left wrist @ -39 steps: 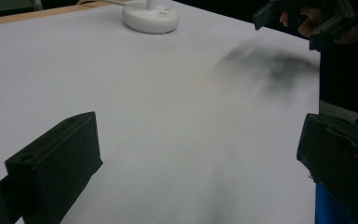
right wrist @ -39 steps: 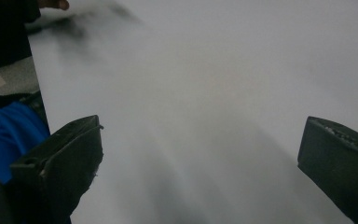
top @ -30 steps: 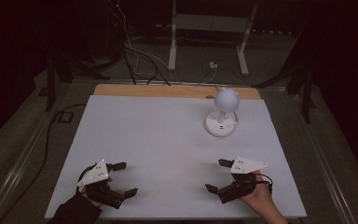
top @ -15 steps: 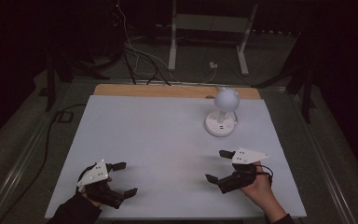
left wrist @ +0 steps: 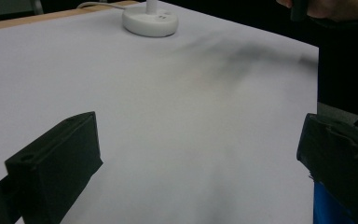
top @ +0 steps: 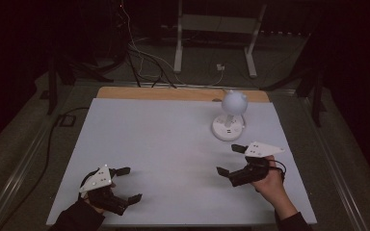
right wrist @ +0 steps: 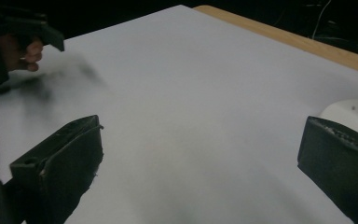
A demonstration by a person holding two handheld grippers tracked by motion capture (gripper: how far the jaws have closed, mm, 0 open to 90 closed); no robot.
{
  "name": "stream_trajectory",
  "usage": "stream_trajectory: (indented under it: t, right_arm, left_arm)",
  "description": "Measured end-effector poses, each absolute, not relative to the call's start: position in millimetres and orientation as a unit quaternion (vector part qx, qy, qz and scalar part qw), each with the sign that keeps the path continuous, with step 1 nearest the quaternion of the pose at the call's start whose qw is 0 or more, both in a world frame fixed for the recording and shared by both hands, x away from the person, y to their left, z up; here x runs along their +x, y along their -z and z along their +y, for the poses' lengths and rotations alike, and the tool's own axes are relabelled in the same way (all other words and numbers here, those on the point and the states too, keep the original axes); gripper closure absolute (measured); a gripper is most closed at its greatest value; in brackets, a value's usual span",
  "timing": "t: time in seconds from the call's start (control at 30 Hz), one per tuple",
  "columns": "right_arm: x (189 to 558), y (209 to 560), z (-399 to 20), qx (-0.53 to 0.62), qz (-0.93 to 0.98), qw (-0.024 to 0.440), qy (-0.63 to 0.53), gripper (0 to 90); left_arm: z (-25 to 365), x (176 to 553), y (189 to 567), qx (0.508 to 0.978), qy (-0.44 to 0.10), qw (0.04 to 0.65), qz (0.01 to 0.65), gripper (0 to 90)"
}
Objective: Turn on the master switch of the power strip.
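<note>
A small white desk lamp [top: 229, 118] with a round head and a round base stands on the white table [top: 164, 139] at the back right; its base [left wrist: 150, 21] shows far off in the left gripper view and at the right edge [right wrist: 352, 112] in the right gripper view. My left gripper [top: 129, 184] rests near the front left edge, open, nothing between its jaws. My right gripper [top: 229, 159] hovers at the front right, just in front of the lamp's base, open and empty as well. My left gripper's own jaws [left wrist: 191, 154] and my right gripper's own jaws [right wrist: 196, 158] stand wide apart.
A wooden strip [top: 173, 93] runs along the table's far edge. Behind it the floor holds cables [top: 139, 57] and a white metal stand [top: 217, 29]. A power socket [top: 67, 120] lies on the floor at the left. The room around is dark.
My right gripper has moved forward and slightly up toward the lamp's base. The left gripper has stayed in place.
</note>
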State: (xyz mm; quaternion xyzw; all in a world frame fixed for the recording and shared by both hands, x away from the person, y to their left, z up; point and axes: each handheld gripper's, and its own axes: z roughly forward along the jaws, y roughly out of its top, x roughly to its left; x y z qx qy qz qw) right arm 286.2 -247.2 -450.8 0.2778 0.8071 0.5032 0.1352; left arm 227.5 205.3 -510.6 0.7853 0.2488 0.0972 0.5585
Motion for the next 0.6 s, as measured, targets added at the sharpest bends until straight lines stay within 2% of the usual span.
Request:
stream_trajectory:
  t: [0.6]
  right_arm:
    - [321, 460, -256, 0.313, 0.794, 0.144, -0.500, 0.0]
  left_arm:
    - [205, 227, 510, 0.785, -0.098, 0.559, 0.248, 0.0]
